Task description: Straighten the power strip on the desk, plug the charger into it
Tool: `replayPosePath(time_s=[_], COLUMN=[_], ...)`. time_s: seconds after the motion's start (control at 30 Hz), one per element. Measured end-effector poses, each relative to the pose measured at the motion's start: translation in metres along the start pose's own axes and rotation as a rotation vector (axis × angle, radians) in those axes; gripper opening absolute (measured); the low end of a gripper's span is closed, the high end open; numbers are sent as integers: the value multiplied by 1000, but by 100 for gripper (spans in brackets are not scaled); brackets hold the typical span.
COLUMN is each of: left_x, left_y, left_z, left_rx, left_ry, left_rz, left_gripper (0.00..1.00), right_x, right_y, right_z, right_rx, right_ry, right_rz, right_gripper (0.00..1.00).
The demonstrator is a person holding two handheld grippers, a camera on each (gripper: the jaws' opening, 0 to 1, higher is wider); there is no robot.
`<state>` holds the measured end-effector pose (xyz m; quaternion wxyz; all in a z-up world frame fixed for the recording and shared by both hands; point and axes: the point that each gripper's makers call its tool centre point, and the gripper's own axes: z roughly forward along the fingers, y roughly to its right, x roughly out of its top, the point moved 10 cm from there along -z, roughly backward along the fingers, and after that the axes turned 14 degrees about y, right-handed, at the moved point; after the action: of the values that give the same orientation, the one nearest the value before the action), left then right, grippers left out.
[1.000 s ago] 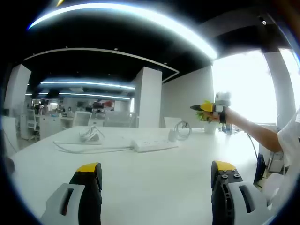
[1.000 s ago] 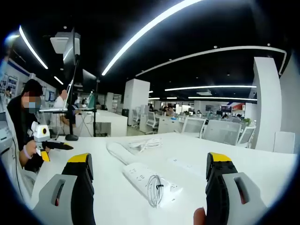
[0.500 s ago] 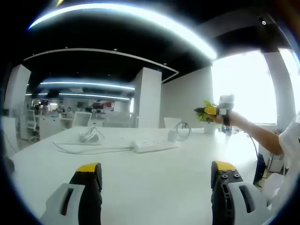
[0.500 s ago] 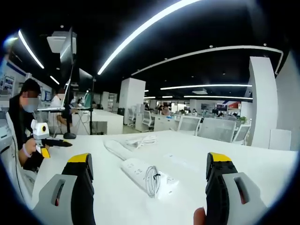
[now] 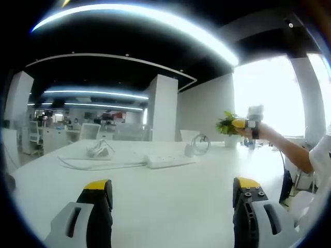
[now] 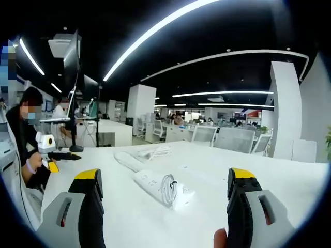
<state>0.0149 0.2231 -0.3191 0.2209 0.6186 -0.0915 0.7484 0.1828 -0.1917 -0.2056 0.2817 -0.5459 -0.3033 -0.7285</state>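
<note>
**A:** Right gripper view has the white power strip [image 6: 155, 183] lying on the white desk [image 6: 258, 175] dead ahead of the right gripper [image 6: 164, 199], between the lines of its 2 jaws but well beyond the tips. Jaws spread wide, nothing between them.

**B:** And the charger?

**A:** Looks like the white block [image 6: 182, 195] at the strip's near end, with a looped cable [image 6: 168, 190] coiled against it. Whether it sits on the strip or just beside it, I cannot tell.

**B:** Which way does the strip run?

**A:** Its long axis goes from near right to far left, slanting away from the jaws, with its own cord [image 6: 150, 153] bundled past the far end. Left gripper view sees the same strip [image 5: 170, 160] from the other side, far across the desk, broadside, running left to right.

**B:** Left gripper [image 5: 170, 199] busy?

**A:** No, jaws parted wide too, empty, low over the bare desk [image 5: 170, 206]. The right gripper [image 5: 239, 123] shows there held up in the air at the far right.

**B:** So who goes first?

**A:** My call: the right one is nearer, so it would nudge the strip square.
</note>
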Motion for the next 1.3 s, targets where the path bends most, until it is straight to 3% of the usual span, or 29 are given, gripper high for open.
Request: replayPosePath(time_s=[0.4, 1.3], left_x=[-1, 0], left_y=[0, -5], left_z=[1, -1], left_rx=[-4, 10], left_ry=[-3, -1], left_rz=[-2, 0], left_gripper=[99, 99], right_x=[1, -15], right_y=[-3, -11], right_z=[-21, -67], right_rx=[-33, -100], right_ry=[-6, -31], right_rz=[18, 25], right_gripper=[100, 100])
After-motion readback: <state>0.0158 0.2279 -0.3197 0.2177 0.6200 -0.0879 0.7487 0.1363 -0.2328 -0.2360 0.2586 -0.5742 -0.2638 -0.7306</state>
